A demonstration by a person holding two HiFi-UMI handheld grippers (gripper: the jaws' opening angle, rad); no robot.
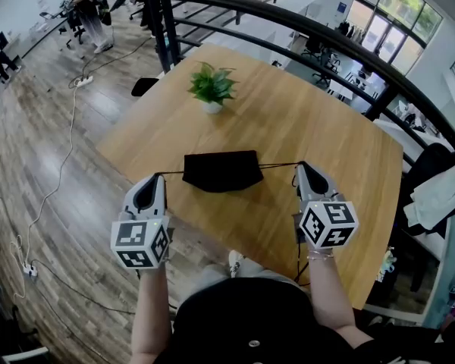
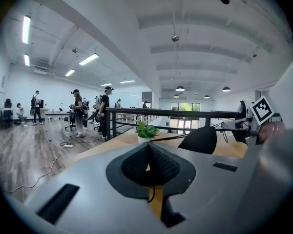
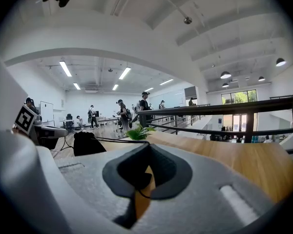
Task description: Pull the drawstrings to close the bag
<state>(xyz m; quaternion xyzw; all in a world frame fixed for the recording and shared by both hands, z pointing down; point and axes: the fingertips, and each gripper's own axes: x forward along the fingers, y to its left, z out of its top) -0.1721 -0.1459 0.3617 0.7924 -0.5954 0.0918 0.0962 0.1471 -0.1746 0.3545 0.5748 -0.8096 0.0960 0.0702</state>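
Observation:
A black drawstring bag [image 1: 222, 171] hangs just above the wooden table [image 1: 326, 135], stretched between two thin black drawstrings. My left gripper [image 1: 161, 175] is shut on the left drawstring [image 1: 173, 173], which runs taut to the bag's left top corner. My right gripper [image 1: 299, 165] is shut on the right drawstring [image 1: 279, 164], also taut. In the left gripper view the string [image 2: 166, 138] leaves the closed jaws toward the bag [image 2: 201, 140]. In the right gripper view the string [image 3: 118, 142] leads to the bag [image 3: 86, 143]. The bag's mouth looks gathered.
A small potted plant [image 1: 211, 87] stands on the table beyond the bag. A black railing [image 1: 303, 29] runs behind the table. A jacket [image 1: 440, 184] lies over a chair at the right. People stand far off at the back left.

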